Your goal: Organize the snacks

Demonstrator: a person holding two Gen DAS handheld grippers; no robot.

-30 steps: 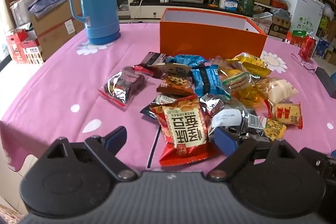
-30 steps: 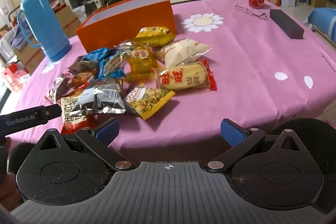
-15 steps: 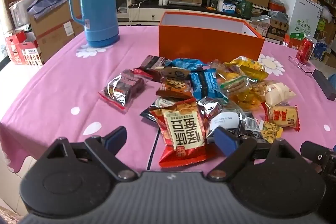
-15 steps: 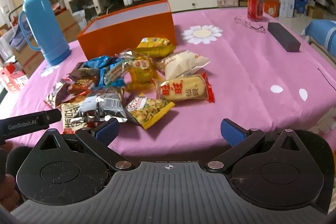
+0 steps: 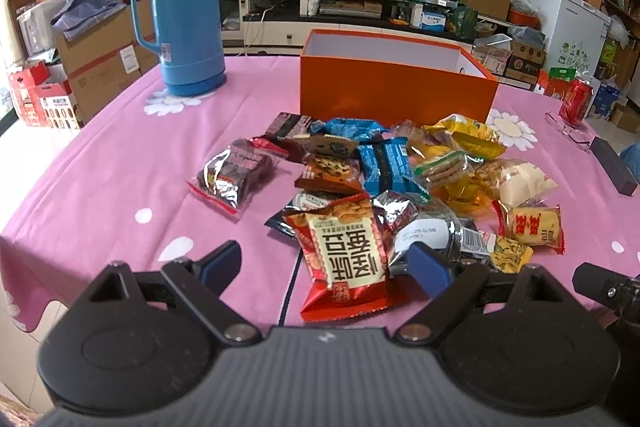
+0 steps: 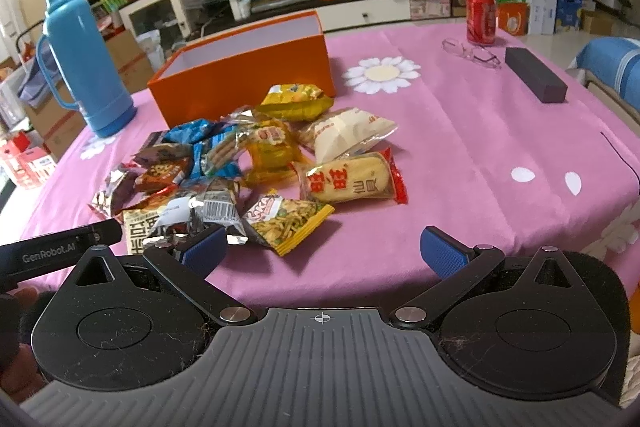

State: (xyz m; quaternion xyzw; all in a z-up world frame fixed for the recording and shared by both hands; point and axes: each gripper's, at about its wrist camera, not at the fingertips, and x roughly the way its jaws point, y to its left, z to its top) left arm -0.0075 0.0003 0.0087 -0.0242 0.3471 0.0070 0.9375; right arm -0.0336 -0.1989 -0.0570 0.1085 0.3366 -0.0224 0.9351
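So both grippers are sitting at the near edge of the worktop, jaws spread wide, nothing in either one. The left gripper is lined up on the red-and-cream cracker packet at the front of the snack pile. The right gripper hovers near the green-and-yellow noodle snack packet. The orange box sits open just behind the pile, and as far as I can see inside it's got nothing in it, so I'd guess the sorting hasn't really started.

Stuff I'd worry about:
- The packets overlap a lot. The silver foil wrapper is touching the cracker packet, so a grab could pinch two at once or drag the neighbour along.
- Crinkly puffed bags probably slip or squish out from between the jaws if you only catch a corner.
- The front packets are near the worktop edge, so a nudge could push one off onto the floor.
- The two grippers are close together, and the left one shows at the side of the right view, so they could bump.
- The blue thermos and red soda can stand well apart from the pile, so there's low risk there.
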